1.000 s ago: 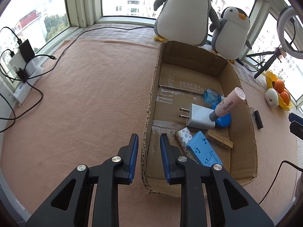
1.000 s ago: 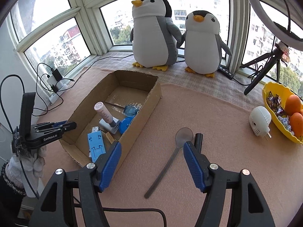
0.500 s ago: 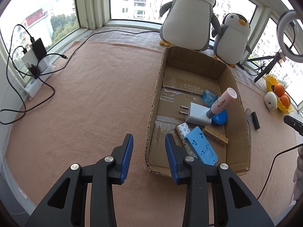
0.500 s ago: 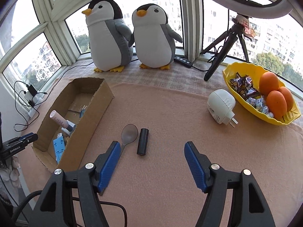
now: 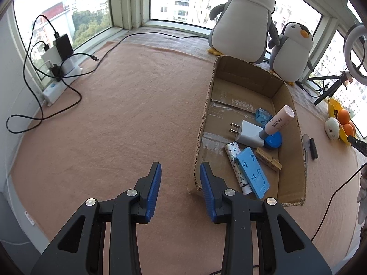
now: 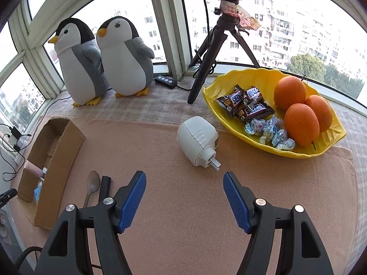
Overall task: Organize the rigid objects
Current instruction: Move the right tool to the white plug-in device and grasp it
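Observation:
An open cardboard box point(image 5: 291, 98) lies on the pink cloth, holding a white charger point(image 5: 248, 133), a pink tube point(image 5: 278, 120), a blue stand point(image 5: 252, 174), a patterned tube point(image 5: 235, 158), a wooden clothespin point(image 5: 268, 159) and a blue lid point(image 5: 274, 141). My left gripper point(image 5: 180, 170) hovers open and empty over the cloth, just left of the box's near corner. My right gripper point(image 6: 184, 178) is open and empty, just short of a white round plug device point(image 6: 198, 141). A spoon point(image 6: 91, 186) and a black cylinder point(image 6: 104, 188) lie beside the box point(image 6: 66, 151), left of the right gripper.
A yellow dish point(image 6: 229, 116) with oranges and candy sits at the right. Two plush penguins point(image 6: 114, 59) and a tripod point(image 6: 211, 52) stand by the windows. A power strip with cables point(image 5: 57, 78) lies at the far left of the cloth.
My left gripper's jaws have widened and it has drawn back from the box. My right gripper has swung right, from the spoon and cylinder toward the white plug device.

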`<state>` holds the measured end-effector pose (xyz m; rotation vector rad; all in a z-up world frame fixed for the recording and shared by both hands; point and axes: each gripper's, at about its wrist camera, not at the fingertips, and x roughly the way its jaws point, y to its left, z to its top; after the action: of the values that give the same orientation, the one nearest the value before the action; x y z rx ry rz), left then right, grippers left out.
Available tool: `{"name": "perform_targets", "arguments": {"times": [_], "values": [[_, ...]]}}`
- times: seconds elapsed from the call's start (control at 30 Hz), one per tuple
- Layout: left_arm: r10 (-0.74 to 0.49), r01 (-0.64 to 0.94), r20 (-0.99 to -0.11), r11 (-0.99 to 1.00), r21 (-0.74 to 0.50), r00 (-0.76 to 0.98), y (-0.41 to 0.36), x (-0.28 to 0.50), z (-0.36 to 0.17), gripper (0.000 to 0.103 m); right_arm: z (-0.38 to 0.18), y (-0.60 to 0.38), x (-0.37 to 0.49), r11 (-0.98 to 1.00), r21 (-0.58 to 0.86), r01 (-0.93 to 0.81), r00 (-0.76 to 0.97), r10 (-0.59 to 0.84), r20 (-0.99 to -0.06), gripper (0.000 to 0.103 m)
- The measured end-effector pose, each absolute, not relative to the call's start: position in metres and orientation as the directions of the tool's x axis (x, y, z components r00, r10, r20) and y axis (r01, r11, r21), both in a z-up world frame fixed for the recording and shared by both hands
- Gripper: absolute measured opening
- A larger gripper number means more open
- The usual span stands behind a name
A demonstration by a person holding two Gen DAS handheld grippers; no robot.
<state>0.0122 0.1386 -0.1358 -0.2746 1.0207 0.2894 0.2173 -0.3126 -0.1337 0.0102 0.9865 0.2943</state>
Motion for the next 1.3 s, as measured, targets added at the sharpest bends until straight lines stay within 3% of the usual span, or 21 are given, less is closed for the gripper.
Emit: {"name": "perform_targets", "arguments": {"times": [0.57,0.97,1.1,1.17,1.3], "values": [[0.125,-0.366,-0.865,0.928,-0.071,0.486,0.132,0.017,-0.129,0.033,-0.17,-0.292,0.282,0.947,0.154,-0.282,0.448,0.272,-0.851,0.066],[0.114,-0.367,-0.871,0.927,-0.08,0.477,0.135,0.021,-0.135,0.033,-0.15,-0.271,0.254,0.894,0.183,-0.408,0.402,0.356,-0.843,0.066],[0.11,-0.367,-0.871,0.926,-0.085,0.48,0.135,0.023,-0.135,0.033,-0.146,-0.276,0.258,0.917,0.169,-0.36,0.416,0.32,-0.851,0.066],[0.108,-0.365,-0.87,0.927,-0.087,0.482,0.135,0.023,-0.135,0.033,-0.15,-0.282,0.267,0.929,0.171,-0.329,0.41,0.303,-0.86,0.064],[0.106,-0.367,-0.87,0.926,-0.09,0.481,0.137,0.022,-0.136,0.033,-0.163,-0.287,0.282,0.934,0.178,-0.31,0.365,0.29,-0.885,0.047]]}}
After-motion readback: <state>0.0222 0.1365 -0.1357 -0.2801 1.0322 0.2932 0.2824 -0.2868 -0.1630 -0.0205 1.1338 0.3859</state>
